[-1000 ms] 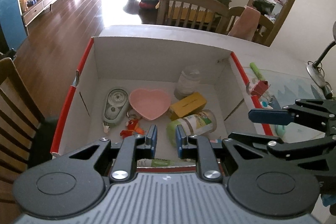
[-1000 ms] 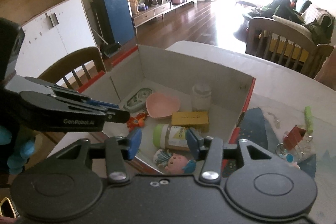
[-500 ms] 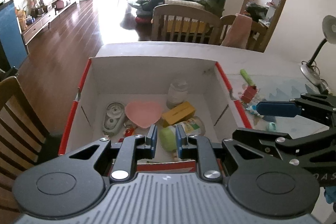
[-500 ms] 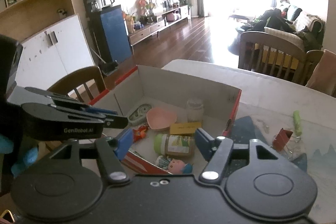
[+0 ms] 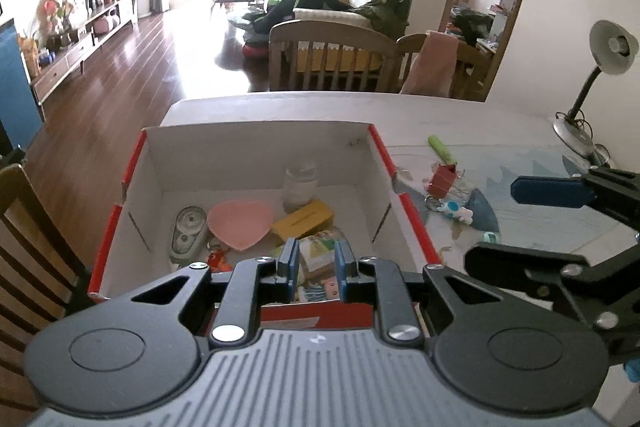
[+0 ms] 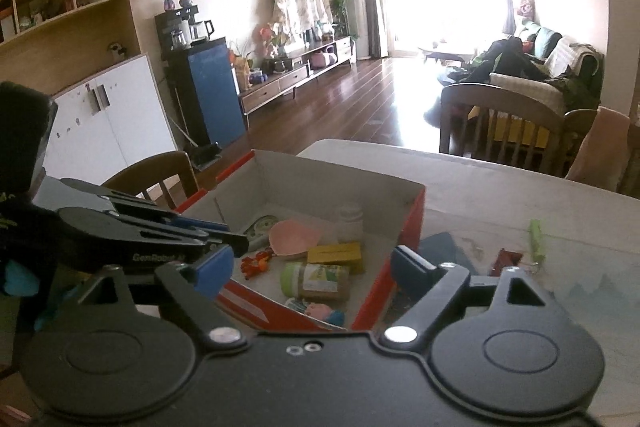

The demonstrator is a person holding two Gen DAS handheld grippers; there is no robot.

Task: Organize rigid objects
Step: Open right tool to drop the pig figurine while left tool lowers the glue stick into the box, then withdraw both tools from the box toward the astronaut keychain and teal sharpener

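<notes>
Above the box, both hand-held grippers empty: left narrowly parted, right wide.

Pink heart dish, yellow box, green-lidded jar lie in red-edged box.

The box looks like matt white cardboard inside with glossy red outer faces, and it holds a smooth pink plastic heart dish, a yellow paper carton and a jar with a paper label and a green plastic lid. Each claw, left and right, has matt black plastic links, blue pads and shiny metal screws. The worktop is pale and dull; the floor is glossy dark wood.
</notes>
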